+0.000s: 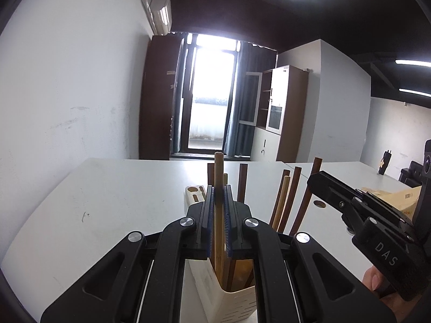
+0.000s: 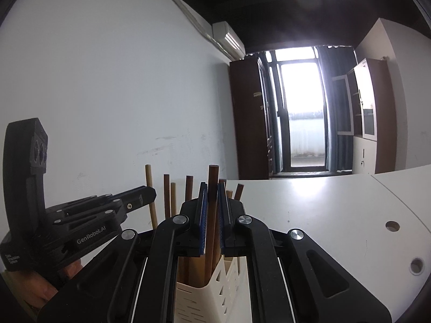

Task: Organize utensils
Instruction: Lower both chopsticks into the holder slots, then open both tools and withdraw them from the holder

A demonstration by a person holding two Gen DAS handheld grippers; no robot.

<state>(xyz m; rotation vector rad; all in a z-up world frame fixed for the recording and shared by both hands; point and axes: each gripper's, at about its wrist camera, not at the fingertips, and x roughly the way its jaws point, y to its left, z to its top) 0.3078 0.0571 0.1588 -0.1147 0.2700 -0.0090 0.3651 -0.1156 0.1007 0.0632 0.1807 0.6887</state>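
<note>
- From the left wrist view, we see our left tongs (image 1: 218,210) nearly closed, their blue pads clamped on a light wooden chopstick (image 1: 218,177) that stands upright between them.
- The lower end of that chopstick sits inside a cream slotted holder (image 1: 237,301), which stands on the white bench (image 1: 107,202) right under the tongs.
- More chopsticks, some light (image 1: 280,199) and some dark brown (image 1: 242,183), stand in the same holder and lean out to the right.
- Just behind the holder lies a cream block with cut-out slots (image 1: 195,192); we cannot tell what it is.
- At the right edge, our right tongs (image 1: 313,181) reach in from the side, touching a dark chopstick (image 1: 307,199); a fingertip (image 1: 373,280) shows below their body.
- A tan cardboard box (image 1: 404,196) rests on the bench behind the right tongs.
- From the right wrist view, our right tongs (image 2: 212,207) are nearly closed as well, their blue pads pressed on a dark brown chopstick (image 2: 213,180) held upright.
- Its lower end goes down into the cream holder (image 2: 194,298), among other light and dark sticks.
- At the left, our left tongs (image 2: 152,195) come in level and meet a light chopstick (image 2: 150,196) standing in the holder.
- The bench (image 2: 336,215) stretches away to the right, with round cable holes (image 2: 392,225) in its top.
</note>
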